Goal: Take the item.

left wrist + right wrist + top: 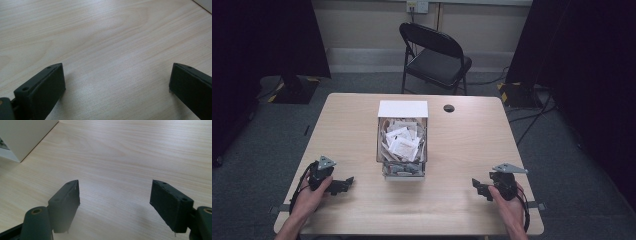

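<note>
Two grippers, left (346, 184) and right (477, 187), jaws wide, empty; clear box (402, 145) holds white sachets (402, 142).

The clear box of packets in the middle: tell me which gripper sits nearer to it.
Left. The left gripper lies just left of the clear box, below its front corner; the right gripper is farther off to its right.

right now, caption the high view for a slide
Open left tongs and right tongs rest either side of a clear box of packets.
</note>
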